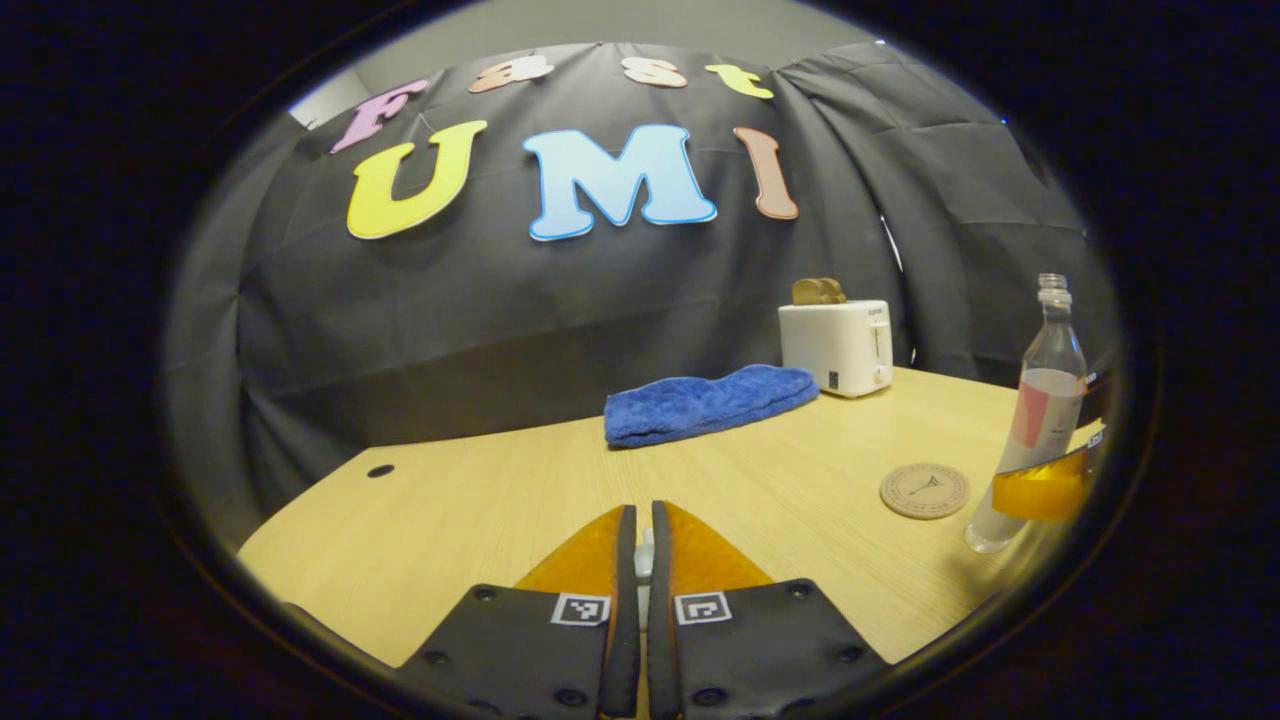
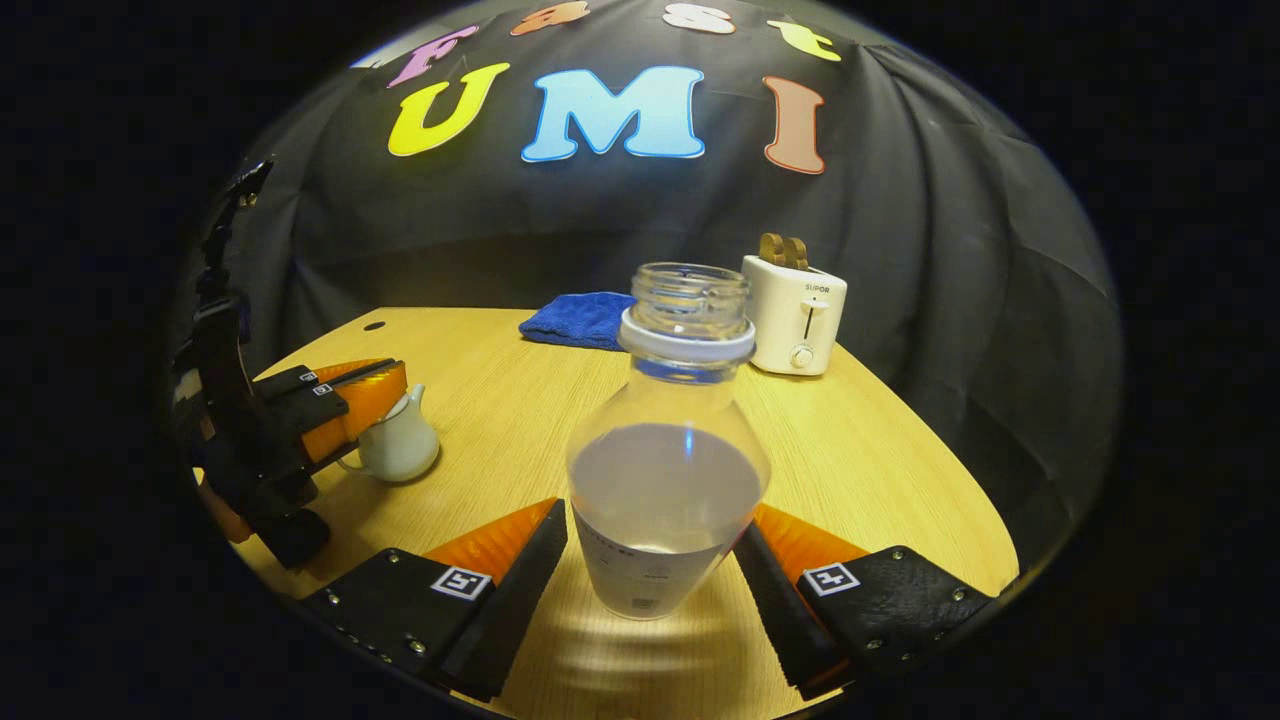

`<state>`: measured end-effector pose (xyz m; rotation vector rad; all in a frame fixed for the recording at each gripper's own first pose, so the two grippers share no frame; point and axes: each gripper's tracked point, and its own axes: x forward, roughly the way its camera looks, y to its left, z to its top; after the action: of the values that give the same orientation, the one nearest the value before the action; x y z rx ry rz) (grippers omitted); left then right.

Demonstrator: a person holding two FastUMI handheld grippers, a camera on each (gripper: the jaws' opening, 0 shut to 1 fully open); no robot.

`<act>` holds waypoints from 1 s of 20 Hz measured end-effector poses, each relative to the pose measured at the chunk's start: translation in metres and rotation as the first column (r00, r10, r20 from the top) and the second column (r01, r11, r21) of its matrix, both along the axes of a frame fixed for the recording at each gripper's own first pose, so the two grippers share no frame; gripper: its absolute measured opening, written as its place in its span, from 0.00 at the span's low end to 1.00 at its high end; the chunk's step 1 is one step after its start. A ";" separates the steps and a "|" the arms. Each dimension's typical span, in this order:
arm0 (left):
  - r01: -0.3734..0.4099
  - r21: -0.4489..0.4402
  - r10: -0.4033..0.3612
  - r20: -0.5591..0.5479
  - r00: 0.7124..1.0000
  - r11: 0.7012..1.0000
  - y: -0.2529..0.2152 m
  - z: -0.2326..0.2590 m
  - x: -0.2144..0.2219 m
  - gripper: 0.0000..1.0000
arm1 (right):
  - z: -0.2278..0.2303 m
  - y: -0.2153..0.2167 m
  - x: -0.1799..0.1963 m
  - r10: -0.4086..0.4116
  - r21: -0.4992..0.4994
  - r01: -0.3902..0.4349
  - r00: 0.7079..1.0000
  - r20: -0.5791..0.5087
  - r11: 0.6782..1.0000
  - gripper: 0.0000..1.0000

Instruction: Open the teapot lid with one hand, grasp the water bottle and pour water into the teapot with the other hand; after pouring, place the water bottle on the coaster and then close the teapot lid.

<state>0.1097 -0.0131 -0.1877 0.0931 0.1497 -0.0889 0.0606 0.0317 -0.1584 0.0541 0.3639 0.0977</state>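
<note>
At frame centre, the uncapped clear plastic water bottle (image 2: 665, 440), light, thin-walled and likely slippery, is being straddled low by the wide-open right gripper (image 2: 650, 575), while the small white ceramic teapot (image 2: 398, 443) at left is being covered by the near-closed left gripper (image 2: 362, 398), hold unclear

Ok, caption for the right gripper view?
Right gripper closing around uncapped water bottle; left gripper at the teapot.

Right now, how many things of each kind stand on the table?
Bottle: 1
Teapot: 1
Coaster: 1
Cloth: 1
Toaster: 1
Total: 5
</note>
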 end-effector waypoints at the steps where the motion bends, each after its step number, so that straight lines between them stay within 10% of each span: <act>1: 0.003 0.000 -0.003 -0.004 1.000 1.000 -0.001 0.000 0.000 0.11 | 0.000 0.000 0.001 0.002 -0.001 -0.002 1.000 0.002 1.000 0.98; 10: 0.002 -0.033 -0.002 -0.006 1.000 0.999 0.001 0.009 0.005 0.11 | 0.000 -0.002 0.008 -0.004 -0.029 0.004 1.000 -0.006 1.000 0.78; 20: 0.018 -0.061 -0.016 0.029 0.999 0.998 0.009 0.027 0.007 0.11 | 0.025 0.009 0.027 0.128 -0.399 -0.105 0.991 0.030 0.911 0.74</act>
<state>0.1169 -0.0036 -0.1607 0.0345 0.1172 -0.1092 0.0877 0.0411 -0.1333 -0.3734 0.3253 0.1419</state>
